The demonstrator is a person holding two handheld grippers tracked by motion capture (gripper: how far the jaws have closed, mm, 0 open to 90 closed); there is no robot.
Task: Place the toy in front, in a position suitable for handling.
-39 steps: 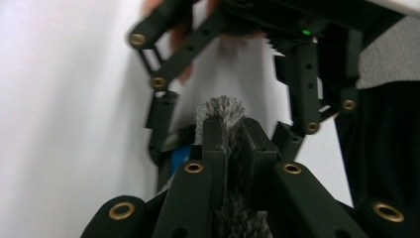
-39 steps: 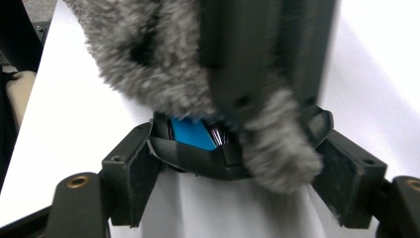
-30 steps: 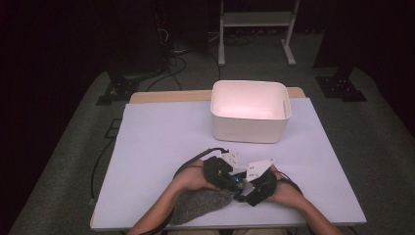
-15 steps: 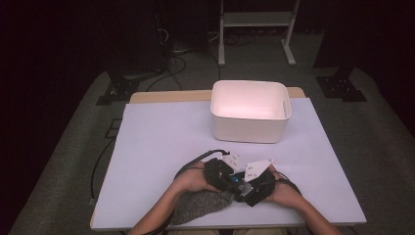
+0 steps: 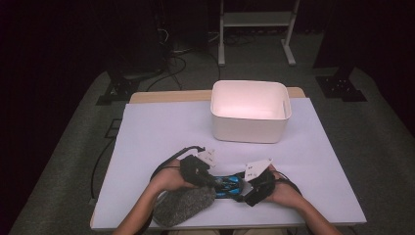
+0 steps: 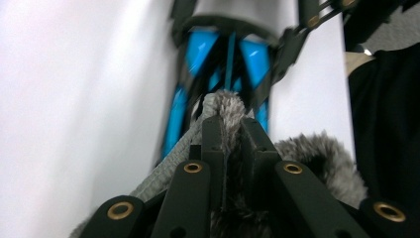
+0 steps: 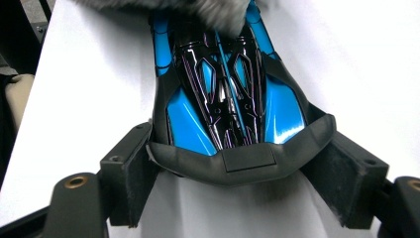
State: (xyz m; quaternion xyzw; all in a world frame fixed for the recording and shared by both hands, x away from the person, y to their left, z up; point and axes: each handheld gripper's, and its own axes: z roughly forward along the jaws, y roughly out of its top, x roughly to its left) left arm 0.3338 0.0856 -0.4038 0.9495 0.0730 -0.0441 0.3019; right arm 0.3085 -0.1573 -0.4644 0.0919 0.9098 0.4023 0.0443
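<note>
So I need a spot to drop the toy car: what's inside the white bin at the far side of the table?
The white bin looks empty: the high view shows bare pale walls and floor. Its near wall hides the strip of floor just behind it.

One blue-and-black toy car [image 5: 229, 185] on table; one grey furry pouch [image 5: 185, 207] beside it; one white bin [image 5: 250, 110] farther back; one white table sheet [image 5: 161, 132]; two hand-held grippers, left gripper [image 5: 208, 178] and right gripper [image 5: 247, 193]; two forearms entering from bottom; one white metal stand [image 5: 257, 19] on floor behind table
</note>
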